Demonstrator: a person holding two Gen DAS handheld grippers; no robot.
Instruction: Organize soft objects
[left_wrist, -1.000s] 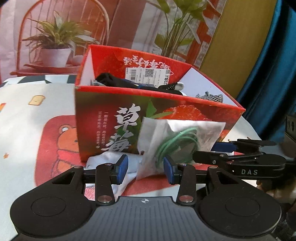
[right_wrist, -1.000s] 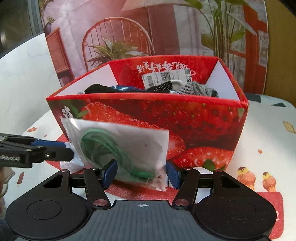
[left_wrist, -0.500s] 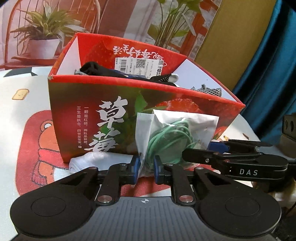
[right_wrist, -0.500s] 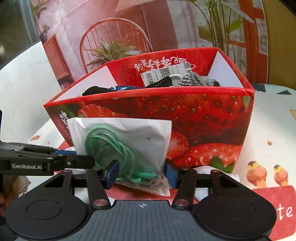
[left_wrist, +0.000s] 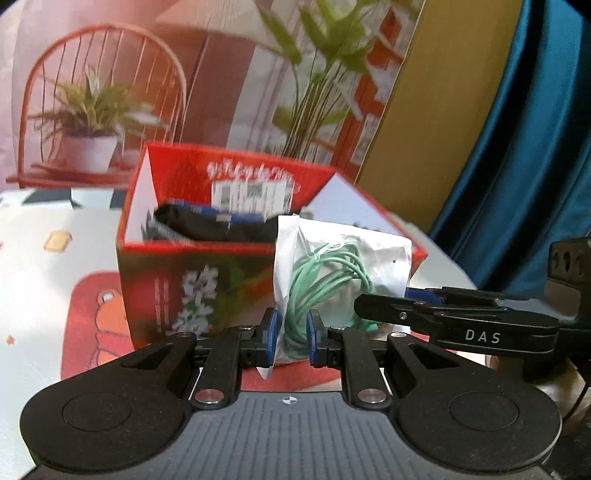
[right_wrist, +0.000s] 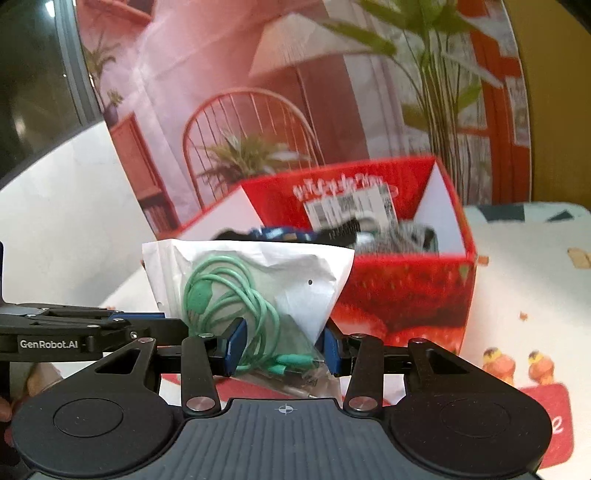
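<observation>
Left gripper: tilted downward, clamped on the cable pouch before the red box. Right gripper: likewise tilted, jaws closing against the pouch's other end. Box contents blurred; dark fabrics partly hidden behind the pouch.

Both grippers are matte black with blue-padded fingers, silver screws and white lettering: "DAS" and "GenRobot.AI".
</observation>
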